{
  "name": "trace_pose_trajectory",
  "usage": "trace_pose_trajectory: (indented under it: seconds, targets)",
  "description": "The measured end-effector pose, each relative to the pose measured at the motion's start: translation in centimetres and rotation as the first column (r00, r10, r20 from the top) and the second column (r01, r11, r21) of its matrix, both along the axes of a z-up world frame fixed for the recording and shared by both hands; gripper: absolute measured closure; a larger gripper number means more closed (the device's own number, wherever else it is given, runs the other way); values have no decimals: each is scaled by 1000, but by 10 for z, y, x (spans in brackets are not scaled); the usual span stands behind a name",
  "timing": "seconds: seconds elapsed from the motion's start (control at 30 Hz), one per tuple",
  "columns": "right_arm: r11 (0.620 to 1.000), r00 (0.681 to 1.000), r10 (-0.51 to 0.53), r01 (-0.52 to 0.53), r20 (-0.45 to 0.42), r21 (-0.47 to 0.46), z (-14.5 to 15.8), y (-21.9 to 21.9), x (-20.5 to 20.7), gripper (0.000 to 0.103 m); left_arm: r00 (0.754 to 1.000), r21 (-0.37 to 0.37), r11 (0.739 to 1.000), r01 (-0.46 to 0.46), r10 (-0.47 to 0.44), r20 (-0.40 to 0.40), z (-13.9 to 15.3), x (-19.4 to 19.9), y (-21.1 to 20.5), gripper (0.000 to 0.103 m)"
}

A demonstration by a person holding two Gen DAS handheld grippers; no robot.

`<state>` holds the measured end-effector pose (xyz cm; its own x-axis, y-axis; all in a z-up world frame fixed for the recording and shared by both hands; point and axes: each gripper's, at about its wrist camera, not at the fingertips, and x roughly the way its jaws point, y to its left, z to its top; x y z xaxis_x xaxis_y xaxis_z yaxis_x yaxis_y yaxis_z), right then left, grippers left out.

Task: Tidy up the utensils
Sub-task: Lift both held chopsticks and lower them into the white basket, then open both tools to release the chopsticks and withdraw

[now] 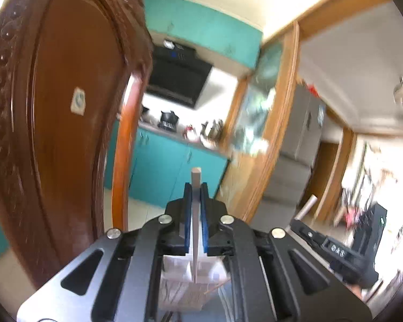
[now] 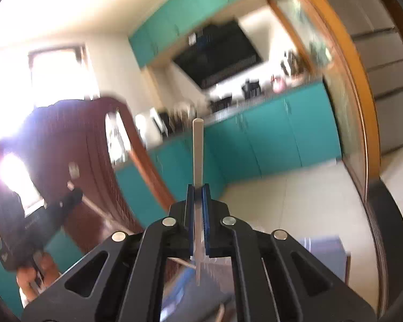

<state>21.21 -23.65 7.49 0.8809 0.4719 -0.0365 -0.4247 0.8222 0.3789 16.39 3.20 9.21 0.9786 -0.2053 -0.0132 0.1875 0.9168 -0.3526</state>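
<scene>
My left gripper (image 1: 196, 187) is shut on a pale flat utensil handle (image 1: 196, 177) that sticks up between the blue pads, its lower end pointing down over a white container (image 1: 174, 268) under the jaws. My right gripper (image 2: 198, 187) is shut on a longer pale utensil handle (image 2: 197, 147) standing upright between its pads. Both grippers are raised and tilted up toward the kitchen. The other gripper shows in each view: at the right edge of the left wrist view (image 1: 335, 249) and at the left of the right wrist view (image 2: 40, 220).
A dark brown carved chair back (image 1: 61, 107) stands close on the left. Teal cabinets (image 2: 282, 134) and a counter with pots lie ahead under a black range hood (image 1: 180, 77). A wooden door frame (image 1: 279, 123) stands right. A blue-grey surface (image 2: 325, 257) lies below.
</scene>
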Motion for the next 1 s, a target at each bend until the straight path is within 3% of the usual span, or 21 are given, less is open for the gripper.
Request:
trace_pose_trajectory:
  seconds: [0.1,0.2,0.3,0.43,0.63,0.77,0.87,1.0]
  targets:
    - [994,996,-87,88,31,-57,-1,13,18,97,998,-36,997,-68,68,-20,-9,29,2,96]
    - [987,993,-117,116,2,-115,-25,29,38,97,994,-68,994,-89,84,-71,-26,52,6,96]
    - [971,990,-135,125,-37,-201,-52,45,60,97,987,-32,993,-112,108,-120,-42,80,5,96]
    - [967,988,-125,102,-89,-232,-74,52,71,97,968,3,995,-104,102,-228,-68,112,-7,96]
    - [958,987,-119,86,-105,-273,-83,61,73,97,946,40,996,-84,92,-309,-88,132,-14,96]
    - [960,987,-128,97,-102,-265,-82,57,64,95,943,55,996,-74,88,-320,-92,130,-15,95]
    - [960,987,-141,119,-72,-255,-71,51,51,85,948,89,994,-71,94,-303,-90,121,-17,91]
    - [959,985,-163,173,64,-222,-45,40,9,59,965,111,992,-53,79,-249,-81,96,-17,81]
